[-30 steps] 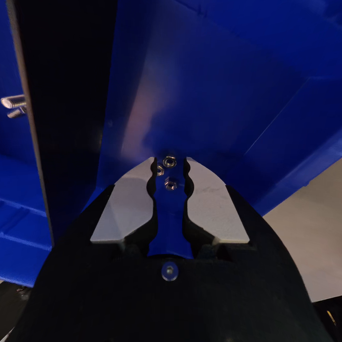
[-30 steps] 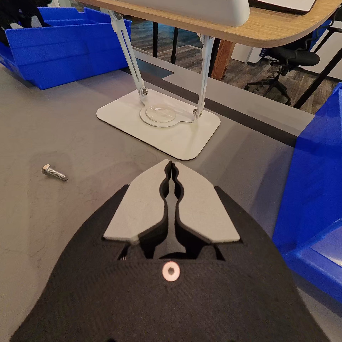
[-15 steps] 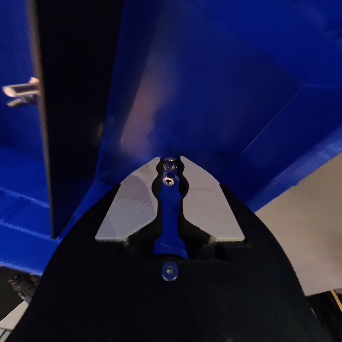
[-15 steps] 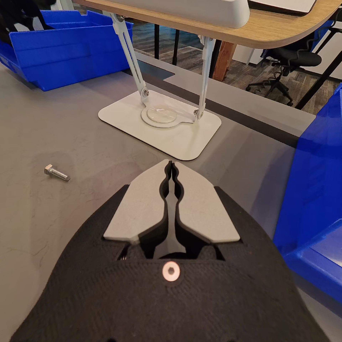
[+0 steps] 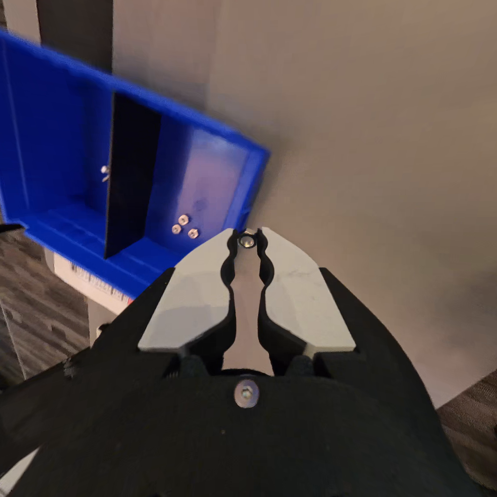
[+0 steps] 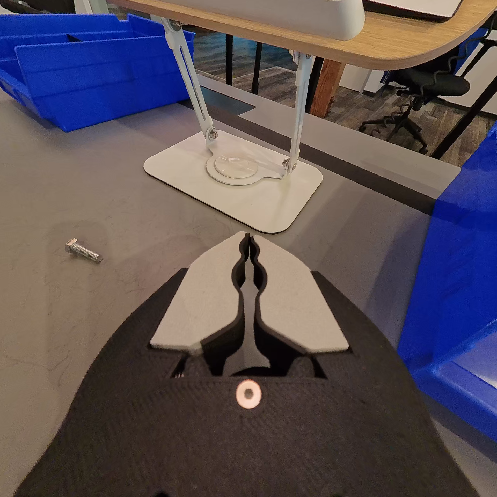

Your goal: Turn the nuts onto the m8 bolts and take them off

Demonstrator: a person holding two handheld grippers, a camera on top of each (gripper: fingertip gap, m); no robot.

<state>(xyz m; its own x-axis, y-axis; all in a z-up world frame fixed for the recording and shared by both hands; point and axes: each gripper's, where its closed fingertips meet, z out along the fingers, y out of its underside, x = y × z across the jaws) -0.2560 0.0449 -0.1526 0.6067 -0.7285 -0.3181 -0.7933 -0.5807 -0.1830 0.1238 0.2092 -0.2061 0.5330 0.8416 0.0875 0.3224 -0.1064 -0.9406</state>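
Lifted clear of the bin [image 5: 67, 150], your left gripper [image 5: 247, 236] now clamps a nut [image 5: 247, 240] at its tips above the table [image 5: 376, 134]. Your right gripper [image 6: 248, 238] idles, tongs together on nothing; carry the nut squarely to the bolt [image 6: 83, 250] lying on the table.

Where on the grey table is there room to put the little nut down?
Bare grey table lies between the bolt, the blue bin and the white stand base. It's tighter beside the right blue bin.
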